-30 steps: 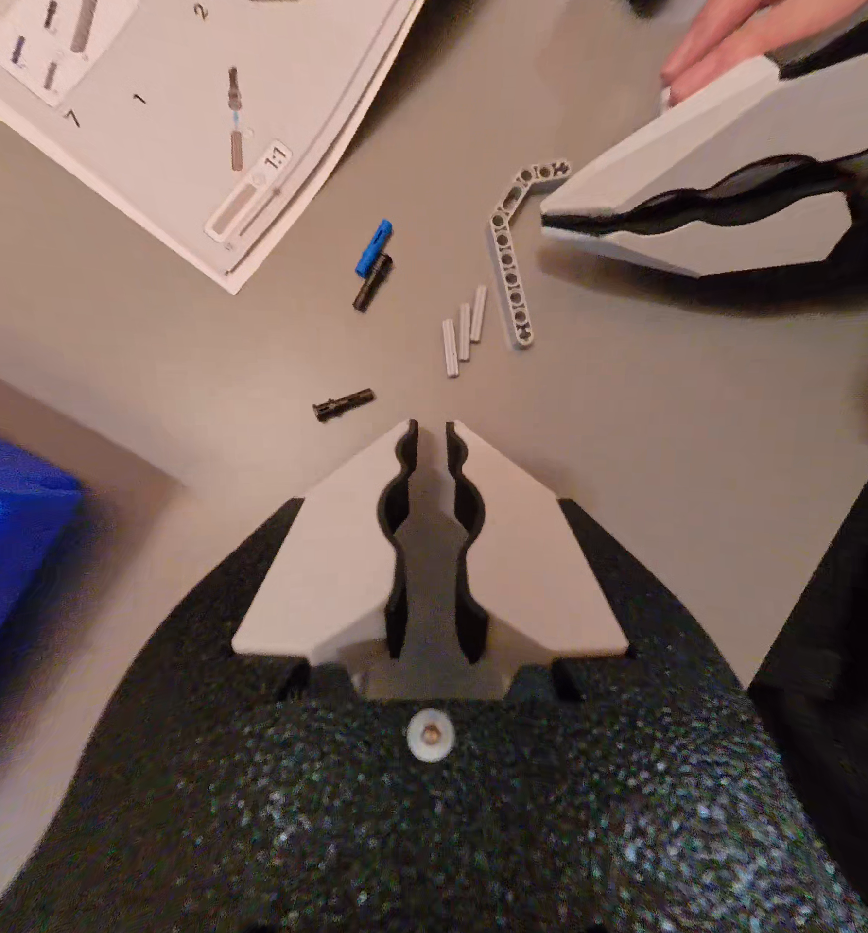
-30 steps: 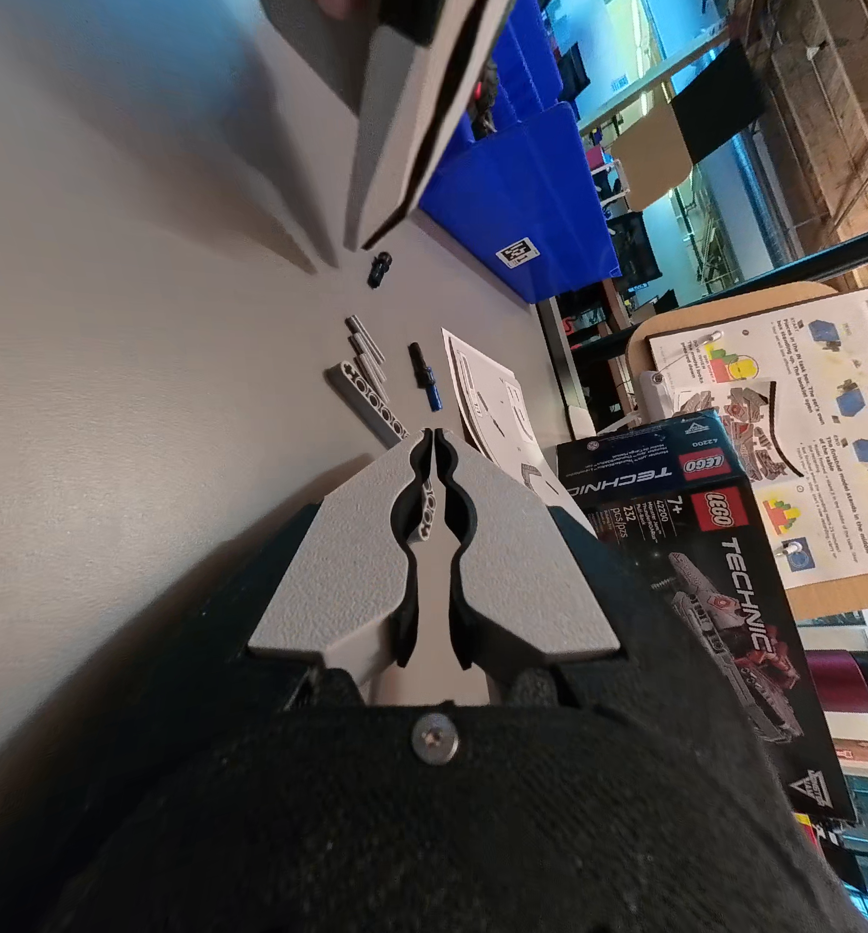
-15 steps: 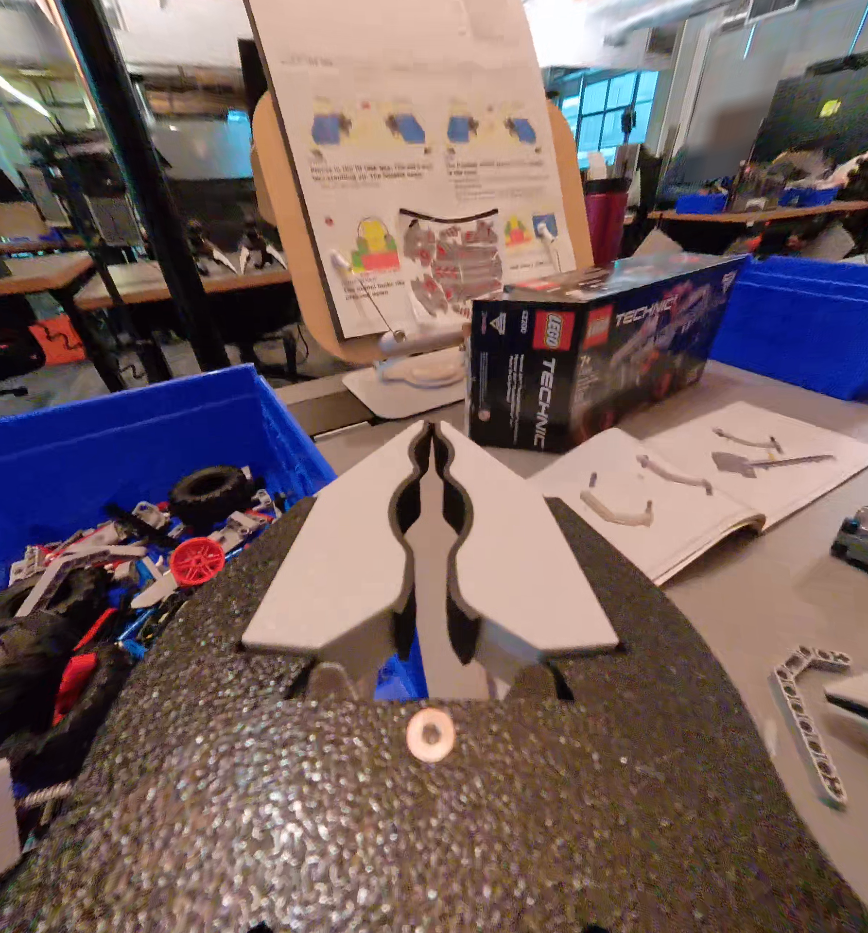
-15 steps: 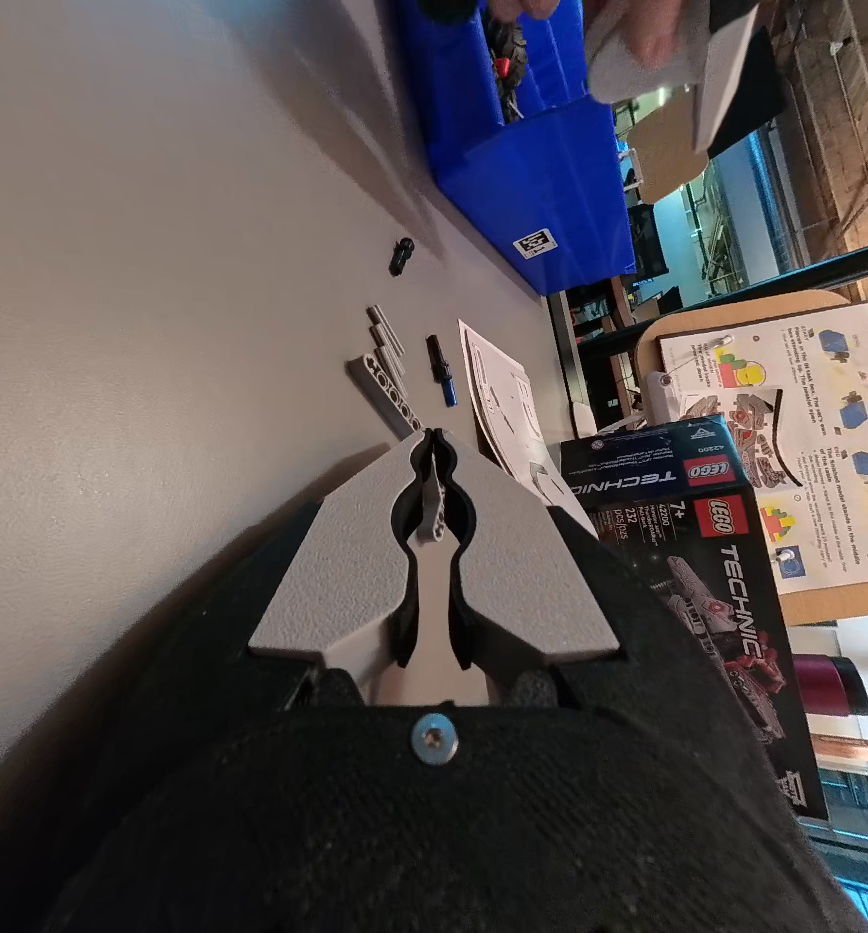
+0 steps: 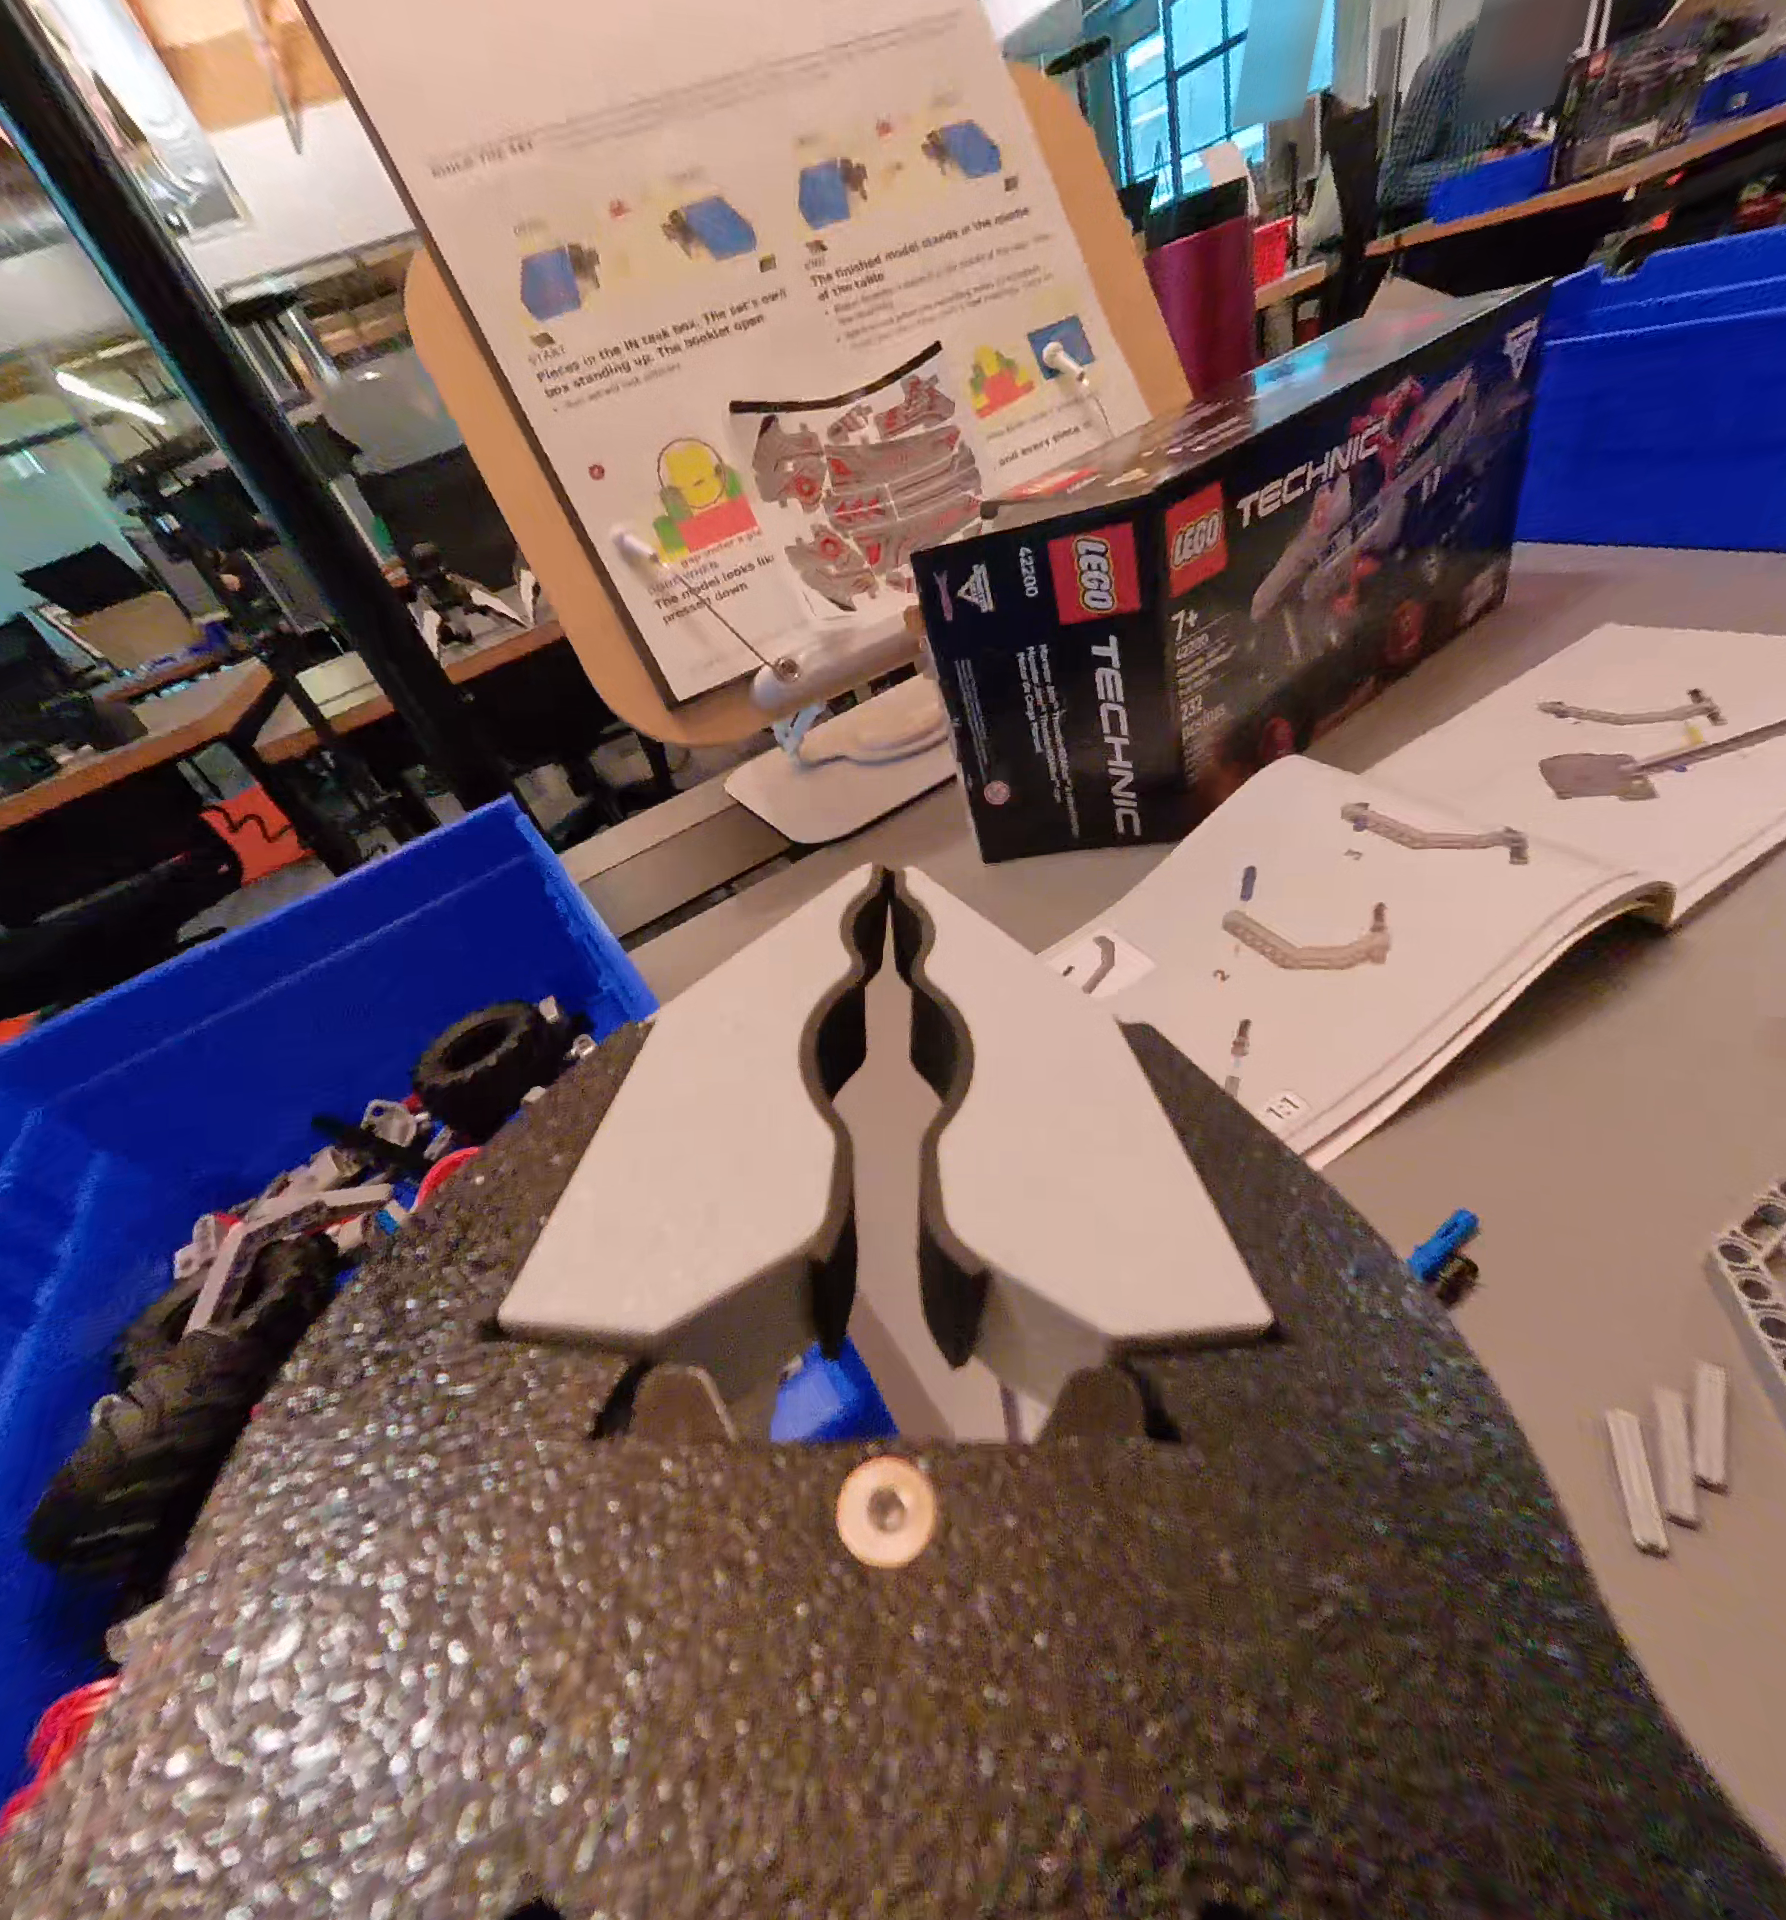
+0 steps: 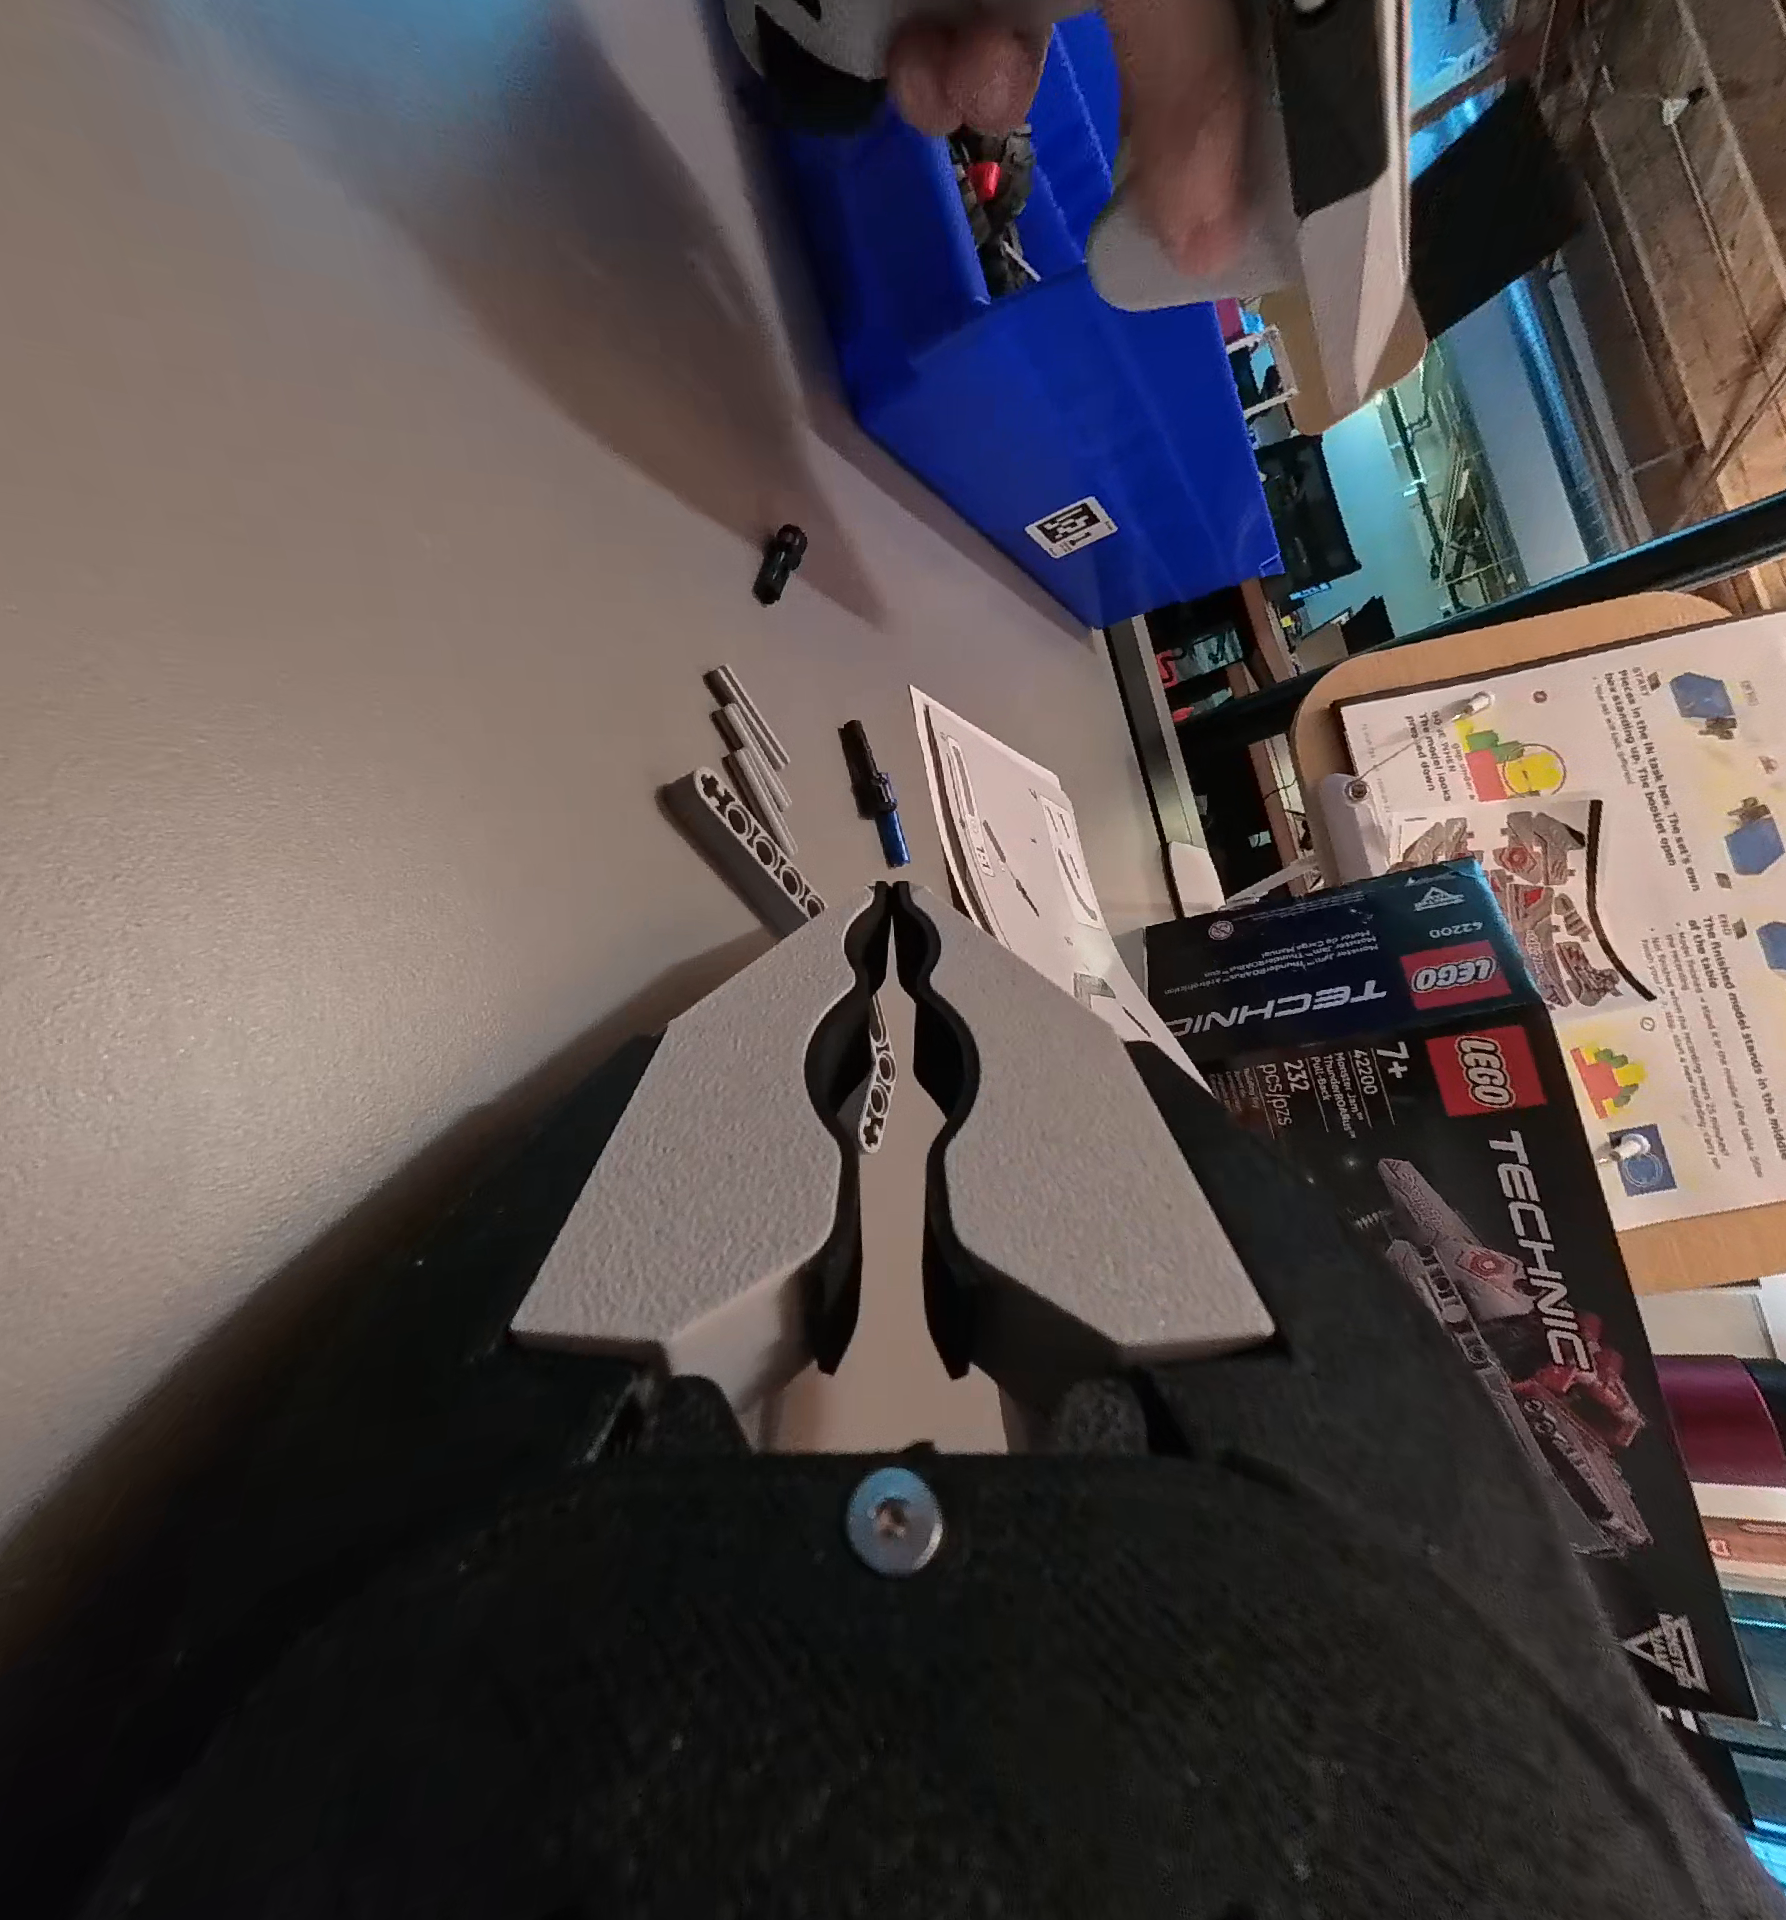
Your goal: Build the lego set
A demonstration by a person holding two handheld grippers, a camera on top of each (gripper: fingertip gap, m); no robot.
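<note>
Right wrist view shows the right gripper [image 6: 887,899] pinching the bent end of a grey beam [image 6: 754,842] that lies on the table [image 6: 245,727]; three grey axles [image 6: 749,743] lie just beside it, and a blue-black pin [image 6: 873,795] is ahead. Left gripper [image 5: 887,883], pressed together and empty, is raised beside the blue bin [image 5: 276,997] of parts. Judged step: early, fetching a part for the beam. Next calls for opening over the bin; the booklet [image 5: 1440,914] and box [image 5: 1232,582] ahead crowd the workspace.
</note>
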